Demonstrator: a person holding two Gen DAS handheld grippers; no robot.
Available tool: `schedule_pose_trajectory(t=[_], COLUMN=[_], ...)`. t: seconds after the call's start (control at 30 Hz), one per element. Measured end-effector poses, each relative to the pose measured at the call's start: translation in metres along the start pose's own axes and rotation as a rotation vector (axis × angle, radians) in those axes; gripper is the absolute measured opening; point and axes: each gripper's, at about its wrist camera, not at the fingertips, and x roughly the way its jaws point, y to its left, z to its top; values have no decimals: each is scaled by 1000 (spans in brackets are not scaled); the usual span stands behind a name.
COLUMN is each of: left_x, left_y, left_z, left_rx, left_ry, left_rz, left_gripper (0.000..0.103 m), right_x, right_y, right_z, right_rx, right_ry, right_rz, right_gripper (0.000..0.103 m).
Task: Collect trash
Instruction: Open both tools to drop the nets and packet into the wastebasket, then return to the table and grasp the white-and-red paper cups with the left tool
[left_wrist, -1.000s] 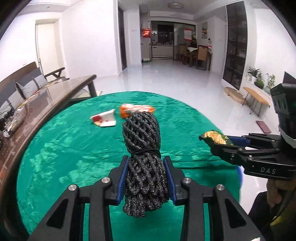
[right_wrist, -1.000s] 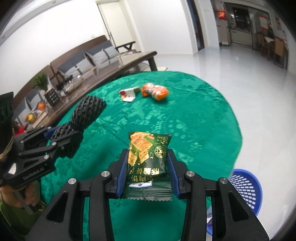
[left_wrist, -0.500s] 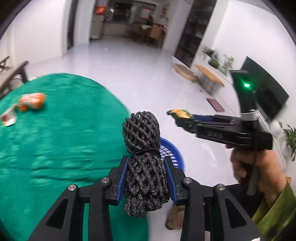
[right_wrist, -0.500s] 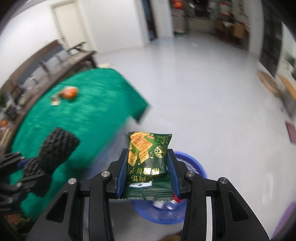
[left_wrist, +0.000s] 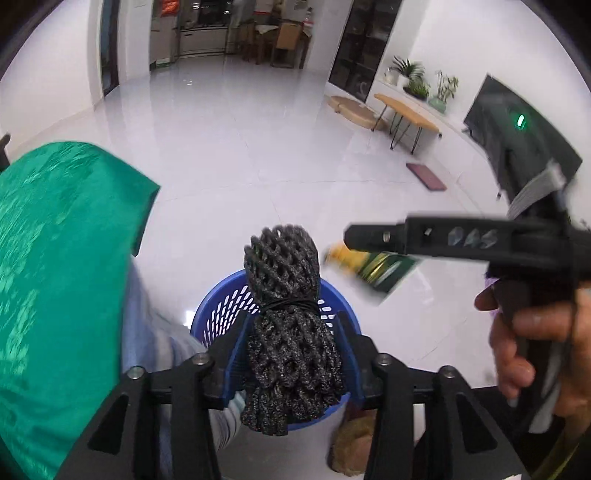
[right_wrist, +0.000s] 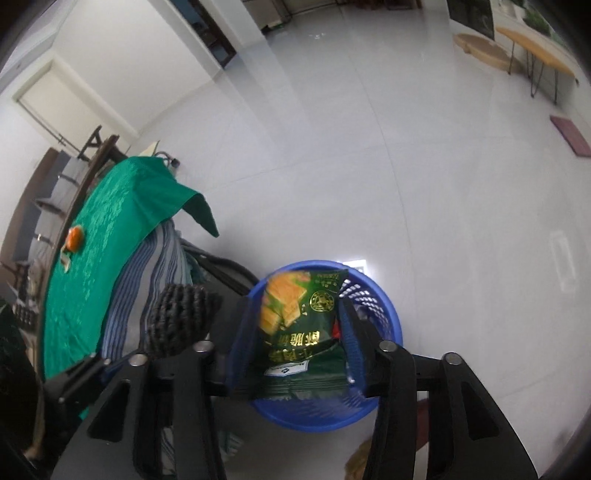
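While tilted down over the floor basket, left hand-held gripper (left_wrist: 291, 321): jaws just been opening, black foam net (left_wrist: 284, 295) between them, blue pads touching its sides; pressing or not, cannot tell.
Right hand-held gripper (right_wrist: 293, 306): jaws just been opening, now spread; green snack packet (right_wrist: 291, 332) loose between them, tilted, blurred, gap at right pad.
Blue basket (right_wrist: 384, 306): on white floor, bottom centre of both views, directly behind both items, beside table edge.
Table (right_wrist: 110, 229): green cloth, left side of frame.
Orange wrapper (right_wrist: 74, 238): lying on table, far left, well apart from basket.
Hand (left_wrist: 535, 343): right edge of left view, wrapped round right gripper's handle.
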Motion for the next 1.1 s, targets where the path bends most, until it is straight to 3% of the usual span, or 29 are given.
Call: schedule_pose_trajectory(t=[0.03,0.13,0.27,0.4,0.5,0.6,0.77,0.93,1.1], left_x=[3,-7,-35,-78,-105,-134,-166,-187,-195], left_y=[-1,-1,8,29,44,74,134,204,251], left_z=[0,-3,-2,-18,-35,-63,-95,-115,-122], left_rx=[5,-11,-45,-90,-120,-159,-251,-401,-472], left_ry=[12,-8,-56,-119,-134,-144,-151,-147,-160], left_rz=[12,12,3,38,52,133,260,342,403], left_gripper=[50,50,50,66,66,66,66,66,66], right_x=[-1,-10,-25,-35,-37,-43,-40,-10,14], right_y=[-4,-6,-4,6,31,70,165,247,283], right_z=[0,2,8,10,9,-2,-40,-86,-110], right_rx=[13,20,12,-18,-81,-203,-453,-682,-799], right_ry=[-5,-32,-87,-127,-159,-203,-243,-181,-139], right_rz=[8,9,-2,-21,-45,-59,26,129,150], right_gripper=[68,69,78,82,82,84,91,92,92])
